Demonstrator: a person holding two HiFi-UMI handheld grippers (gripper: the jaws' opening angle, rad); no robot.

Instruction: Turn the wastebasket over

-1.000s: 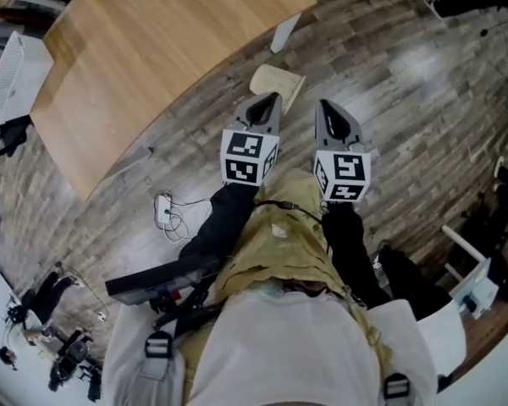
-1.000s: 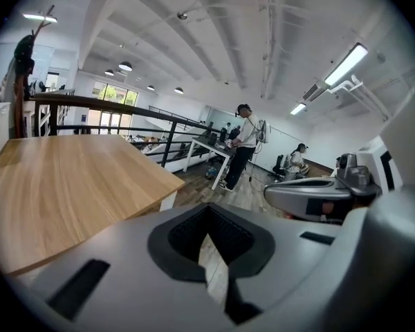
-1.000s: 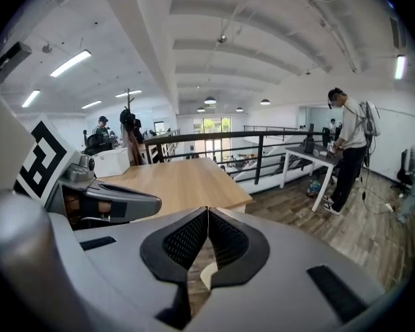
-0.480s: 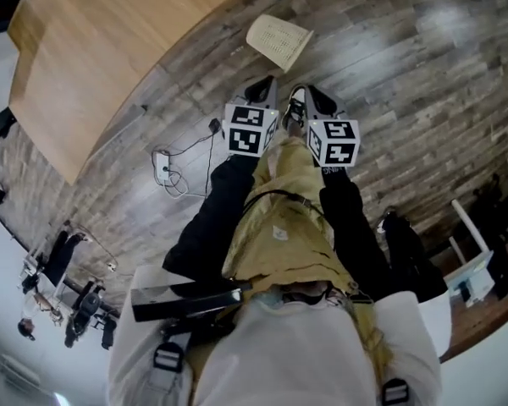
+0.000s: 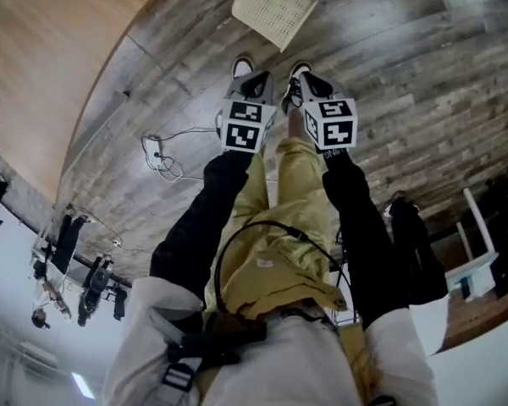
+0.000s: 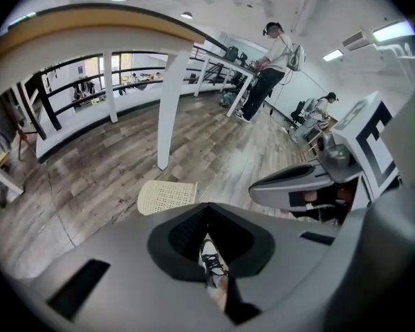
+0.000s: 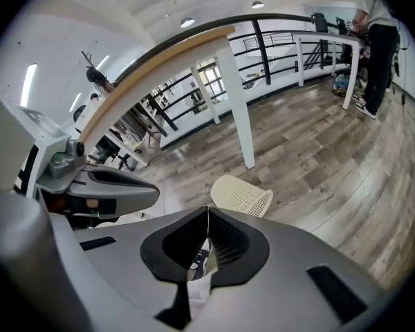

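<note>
The wastebasket (image 5: 273,11) is cream-coloured mesh and lies on its side on the wood floor, just ahead of the person's shoes (image 5: 242,66). It shows past the jaws in the left gripper view (image 6: 167,196) and in the right gripper view (image 7: 242,194). My left gripper (image 5: 255,85) and right gripper (image 5: 314,84) hang side by side, pointing steeply down over the shoes, short of the basket and not touching it. Each gripper's jaws meet with nothing between them, the left gripper (image 6: 207,206) and the right gripper (image 7: 207,209) alike.
A wooden table top (image 5: 34,57) on a white leg (image 6: 169,109) stands just left of and beyond the basket. A cable with a power strip (image 5: 157,155) lies on the floor to the left. Bags and a white frame (image 5: 474,260) sit at the right; a person (image 6: 270,61) stands far behind.
Both grippers have sunk towards the floor and tilted more steeply down, staying side by side. The basket lies where it did; it now shows farther ahead of the gripper tips.
</note>
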